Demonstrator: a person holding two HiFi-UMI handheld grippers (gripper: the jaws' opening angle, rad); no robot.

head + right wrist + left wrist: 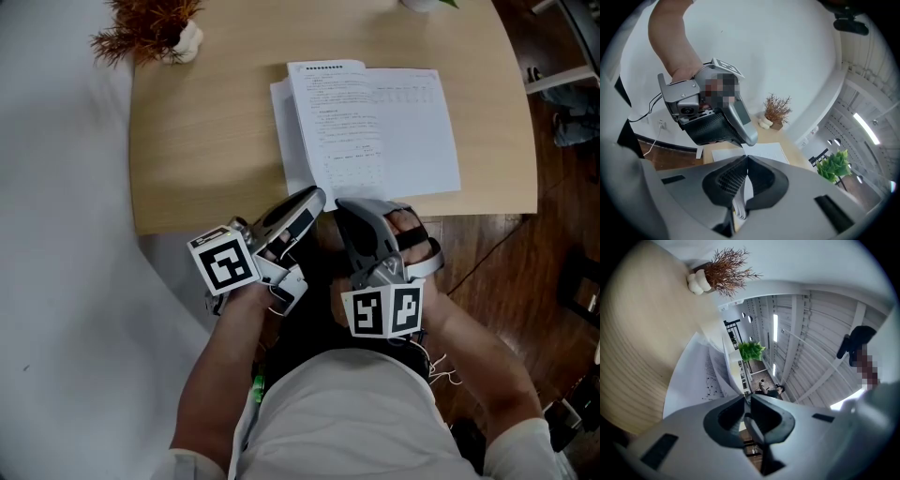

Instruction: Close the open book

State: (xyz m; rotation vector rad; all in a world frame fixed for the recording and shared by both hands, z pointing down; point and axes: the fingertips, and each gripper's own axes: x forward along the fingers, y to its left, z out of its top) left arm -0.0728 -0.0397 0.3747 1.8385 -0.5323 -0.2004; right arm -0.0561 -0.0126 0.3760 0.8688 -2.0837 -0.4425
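Open book (375, 112): lay spread with white printed leaves up, at the near edge of the counter (206, 141), its near edge just past the rim.
Left tongs (317, 195): clenched at the book's near left corner; in the left gripper view a raised, curled leaf ran down into the closed tips (745, 397).
Right tongs (345, 206): just beside the left pair at the same near edge, clamped on the book, with a thin stack of leaf edges showing between the jaws (746, 157).
Dried plant (155, 28): stood in a white pot at the counter's far left corner, well apart from the book.
Wooden floor (487, 272): lay below, to the right.
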